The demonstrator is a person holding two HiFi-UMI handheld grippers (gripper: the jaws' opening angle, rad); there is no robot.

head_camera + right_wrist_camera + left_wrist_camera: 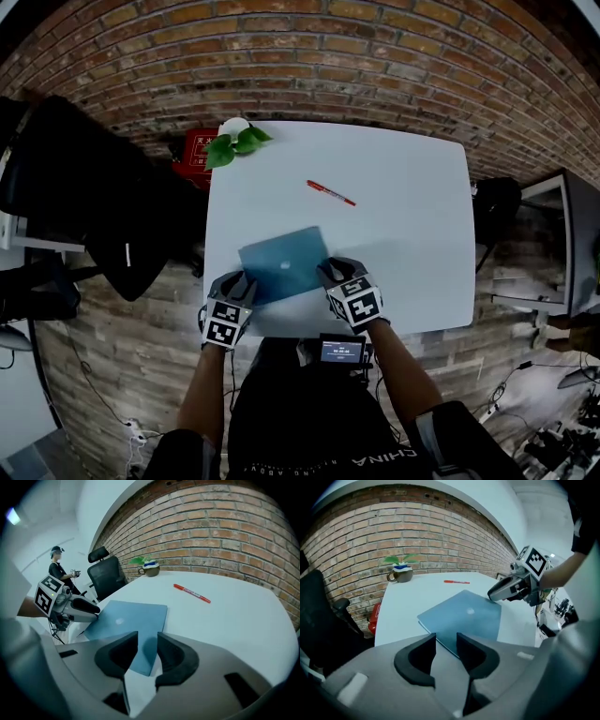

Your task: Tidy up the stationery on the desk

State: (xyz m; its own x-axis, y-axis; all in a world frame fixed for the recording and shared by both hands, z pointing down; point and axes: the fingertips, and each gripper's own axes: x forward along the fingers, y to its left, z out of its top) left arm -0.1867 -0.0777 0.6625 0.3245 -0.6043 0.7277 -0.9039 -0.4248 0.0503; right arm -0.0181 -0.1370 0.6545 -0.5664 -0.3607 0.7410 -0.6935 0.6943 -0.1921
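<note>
Hovering over the near part of the white table (412,244), the left gripper (239,281) and right gripper (330,273) each stand with jaws apart and grip nothing, one at either near corner of the blue notebook (284,262).

Risk (a judgement only): the book lies thin and flat, so a pinch may lift just the cover or skid it.

Condition: closed, slightly skewed, with a pale central mark. The red pen (330,193) lies well apart behind it.
</note>
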